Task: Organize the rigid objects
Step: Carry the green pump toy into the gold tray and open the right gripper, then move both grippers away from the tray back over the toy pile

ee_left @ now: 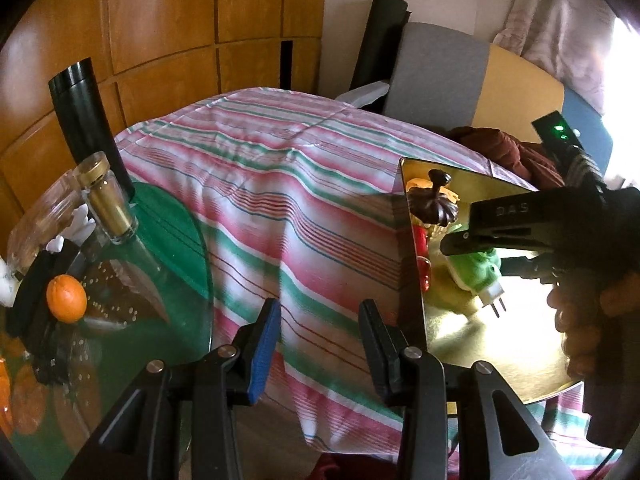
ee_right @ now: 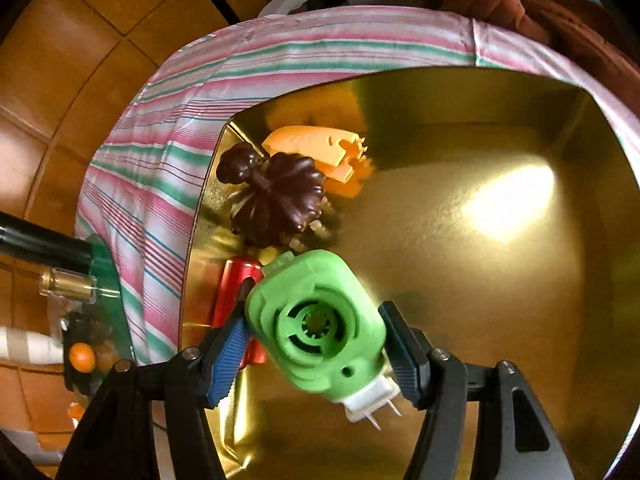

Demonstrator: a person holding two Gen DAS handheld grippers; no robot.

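Right gripper (ee_right: 316, 356) sits over the gold tin (ee_right: 460, 208), which rests on the striped cloth (ee_left: 260, 200) covering the desk, and has the green plug-in device (ee_right: 316, 320) between its fingers. From the right wrist view the blue pads (ee_right: 226, 354) look to be touching the green body on both sides, so I read it as clamped on the device, though the contact on the right side is partly hidden. The device is held low inside the tin, prongs pointing back toward the camera, just beside the red item (ee_right: 236, 280) and near the dark brown pumpkin-shaped lid (ee_right: 276, 200) and the orange plastic piece (ee_right: 320, 152). My guess is the tin is the collection bin: the sorted pieces are bunched in its left corner, so the device is going in next to them, leaving the rest of the floor free. The right hand reaches in from the tin's near right side, fingers angled down and toward that corner. Left gripper (ee_left: 316, 344) hangs above the cloth left of the tin, jaws wide apart, holding nothing. The unsorted stuff waits on the glass tabletop (ee_left: 176, 240) to the left: an orange (ee_left: 66, 298), a small glass bottle with a gold cap (ee_left: 106, 200), a tall black flask (ee_left: 86, 120).
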